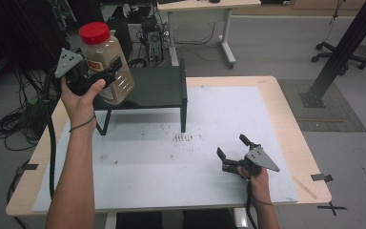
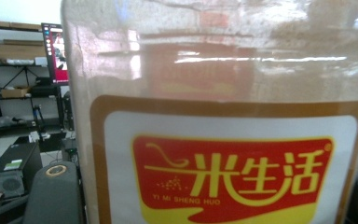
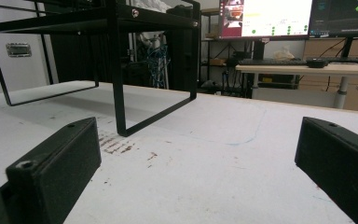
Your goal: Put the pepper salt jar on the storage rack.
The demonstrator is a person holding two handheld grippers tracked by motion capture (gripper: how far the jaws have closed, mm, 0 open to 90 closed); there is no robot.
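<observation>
the bench (image 1: 286,119) is a pale wooden top with rounded corners, and most of it is covered by a white sheet (image 1: 228,114) that is scuffed and dotted with small brown specks, thickest in a short row just in front of the rack. a faint blue outline is drawn on the sheet in the right gripper view. around the bench the floor is grey, with a tangle of black cables (image 1: 16,126) at the left, a second desk (image 1: 205,5) behind, a wheeled chair base (image 1: 340,55) at the far right and black tape marks (image 1: 331,208) near the right corner. monitors (image 3: 265,17) glow on the desk across the room.

a low black metal rack (image 1: 157,88) stands at the back left of the sheet, its legs planted on the white surface.

the left hand-held gripper (image 1: 106,72) is raised above the left end of that rack, clamped on a clear plastic jar (image 1: 107,64) with a red lid (image 1: 94,32), filled with something tan, perhaps grain, though the reflections make it hard to say. the jar is tilted, lid towards the back left, clear of the rack top. in the left gripper view its red and yellow label (image 2: 230,175) sits right against the camera, with a black jaw at each side.

the right hand-held gripper (image 1: 232,145) rests low on the sheet near the front right, well apart from the jar and rack, jaws spread wide with only bare sheet between them. nothing stands between it and the rack.
</observation>
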